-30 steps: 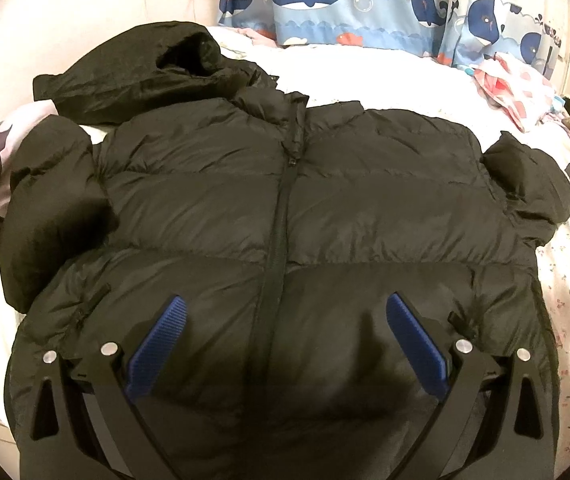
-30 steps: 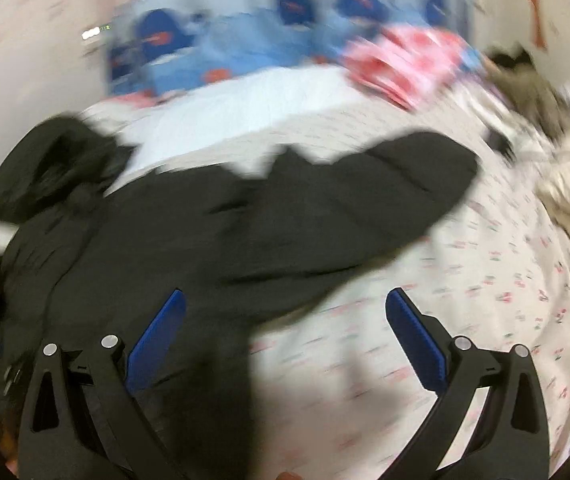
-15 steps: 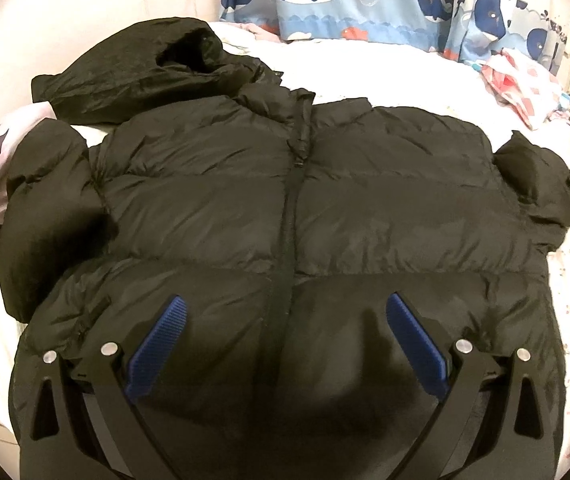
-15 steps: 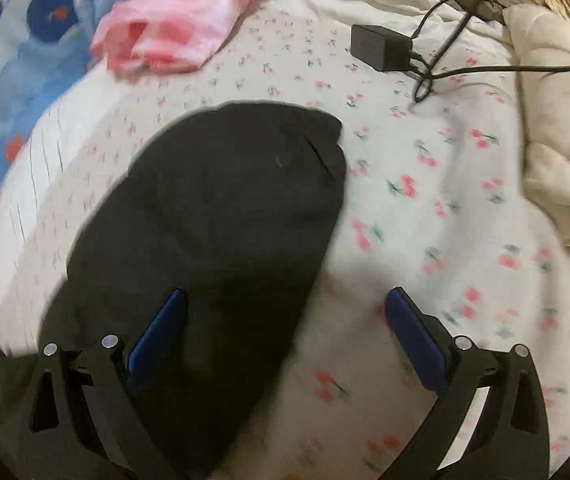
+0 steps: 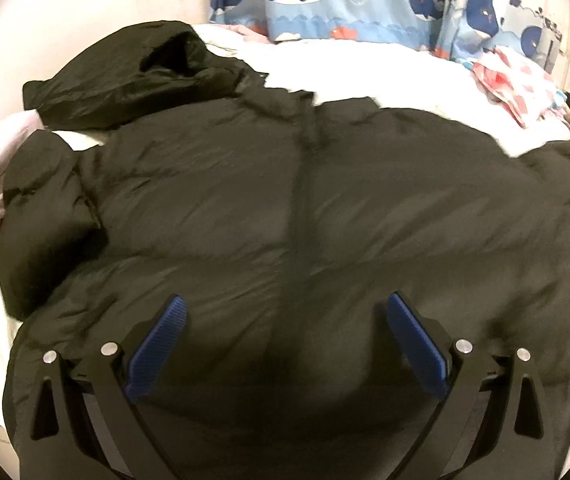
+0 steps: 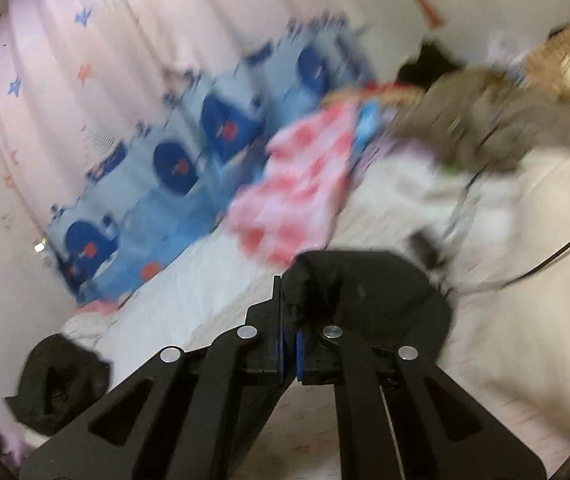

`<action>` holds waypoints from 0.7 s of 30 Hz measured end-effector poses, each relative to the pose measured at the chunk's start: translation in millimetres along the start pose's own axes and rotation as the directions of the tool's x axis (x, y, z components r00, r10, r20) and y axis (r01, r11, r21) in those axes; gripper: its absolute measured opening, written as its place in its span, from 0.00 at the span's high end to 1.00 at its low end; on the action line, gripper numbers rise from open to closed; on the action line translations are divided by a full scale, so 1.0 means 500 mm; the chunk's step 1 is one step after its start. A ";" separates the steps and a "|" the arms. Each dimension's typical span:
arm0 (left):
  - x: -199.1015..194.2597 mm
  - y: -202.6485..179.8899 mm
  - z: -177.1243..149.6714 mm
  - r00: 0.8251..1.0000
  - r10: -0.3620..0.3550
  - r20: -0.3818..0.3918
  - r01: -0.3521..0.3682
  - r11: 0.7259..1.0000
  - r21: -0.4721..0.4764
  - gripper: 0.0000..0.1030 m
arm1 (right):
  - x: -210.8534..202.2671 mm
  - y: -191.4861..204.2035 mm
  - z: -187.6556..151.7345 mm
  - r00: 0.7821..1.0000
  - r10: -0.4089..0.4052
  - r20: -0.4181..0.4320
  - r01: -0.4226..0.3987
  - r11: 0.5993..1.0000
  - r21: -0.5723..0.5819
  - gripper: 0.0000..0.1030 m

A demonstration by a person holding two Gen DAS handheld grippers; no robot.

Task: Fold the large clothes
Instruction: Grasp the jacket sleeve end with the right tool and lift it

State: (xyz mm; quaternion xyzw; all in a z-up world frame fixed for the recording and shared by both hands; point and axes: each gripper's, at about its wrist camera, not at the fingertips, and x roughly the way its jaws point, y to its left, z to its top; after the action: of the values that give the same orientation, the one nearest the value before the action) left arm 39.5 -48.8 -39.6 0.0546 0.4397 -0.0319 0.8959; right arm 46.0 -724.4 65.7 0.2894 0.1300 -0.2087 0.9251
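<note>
Left view: black puffer jacket (image 5: 285,208) lies front-up on the bed (image 5: 349,68), filling most of the frame, zipper running down the centre. Hood (image 5: 141,72) flopped toward upper left, one sleeve (image 5: 41,220) bunched at the left edge, the other sleeve raised at the right edge. Left claw (image 5: 285,340) at bottom centre, spread wide, blue pads (image 5: 157,344) over the jacket's lower front; contact with the fabric can't be told. Whale-print pillows (image 5: 345,4) along the top, pink-and-white cloth (image 5: 513,80) upper right.

Right view, heavily blurred: right claw (image 6: 291,344) at bottom centre, pressed together, pinching a fold of black jacket fabric (image 6: 365,296), which bulges just above and right of the fingertips. Hood shows as a dark lump (image 6: 61,384) at lower left. Whale pillows (image 6: 189,184) run diagonally across centre-left, pink cloth (image 6: 301,184) in the middle, brownish clothes (image 6: 485,128) upper right, a dark cable (image 6: 565,248) at the right edge. Curtain with stars (image 6: 85,60) upper left.
</note>
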 end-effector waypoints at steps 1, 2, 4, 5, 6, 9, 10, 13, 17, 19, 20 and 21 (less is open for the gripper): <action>0.004 -0.009 -0.003 1.000 -0.014 -0.012 0.014 1.000 0.001 0.07 | -0.012 -0.043 -0.002 0.998 -0.060 0.006 0.060 0.998 0.018 0.96; 0.008 -0.015 -0.005 0.999 -0.027 -0.022 0.027 1.000 -0.001 0.07 | 0.000 -0.064 -0.008 0.994 -0.104 -0.019 0.105 0.994 0.023 0.96; 0.019 -0.033 -0.013 0.998 -0.051 -0.043 0.051 0.999 0.015 0.07 | 0.035 -0.160 -0.056 0.959 -0.229 -0.164 0.240 0.970 0.047 0.94; 0.023 -0.041 -0.017 0.997 -0.054 -0.050 0.056 0.998 0.033 0.07 | 0.047 -0.203 -0.083 0.936 -0.251 -0.245 0.275 0.959 0.070 0.93; 0.025 -0.048 -0.021 0.997 -0.054 -0.054 0.057 0.997 0.058 0.07 | 0.043 -0.243 -0.111 0.926 -0.235 -0.296 0.278 0.954 0.112 0.92; 0.015 -0.044 -0.027 0.998 -0.049 -0.049 0.053 0.995 0.088 0.07 | -0.042 -0.260 -0.163 0.934 -0.200 -0.295 0.246 0.961 0.129 0.86; 0.006 -0.031 -0.026 0.997 -0.062 -0.043 0.065 0.995 0.075 0.07 | -0.080 -0.253 -0.174 0.937 -0.198 -0.289 0.243 0.962 0.128 0.72; -0.016 0.007 -0.022 0.997 -0.069 -0.036 0.070 0.997 0.035 0.07 | -0.213 -0.192 -0.242 0.953 -0.106 -0.283 0.147 0.981 0.128 0.48; -0.060 0.052 -0.041 0.997 -0.072 -0.021 0.073 0.997 0.036 0.07 | -0.324 -0.042 -0.355 0.857 0.108 -0.504 -0.103 0.994 0.038 0.44; -0.083 0.065 -0.058 0.998 -0.053 -0.017 0.054 0.996 0.069 0.07 | -0.383 0.073 -0.428 0.748 0.155 -0.645 -0.243 0.969 -0.050 0.38; -0.092 0.071 -0.065 0.999 -0.050 -0.016 0.052 0.996 0.079 0.07 | -0.408 0.113 -0.468 0.687 0.171 -0.706 -0.303 0.951 -0.065 0.37; -0.102 0.078 -0.073 0.999 -0.050 -0.015 0.052 0.995 0.087 0.07 | -0.442 0.163 -0.523 0.605 0.187 -0.774 -0.366 0.929 -0.061 0.37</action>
State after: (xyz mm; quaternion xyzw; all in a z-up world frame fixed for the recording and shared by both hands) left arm -16.3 -5.0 -18.5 0.0829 0.4447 -0.0737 0.8888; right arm -142.0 -440.8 -23.9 0.2652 0.4783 0.0928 0.8320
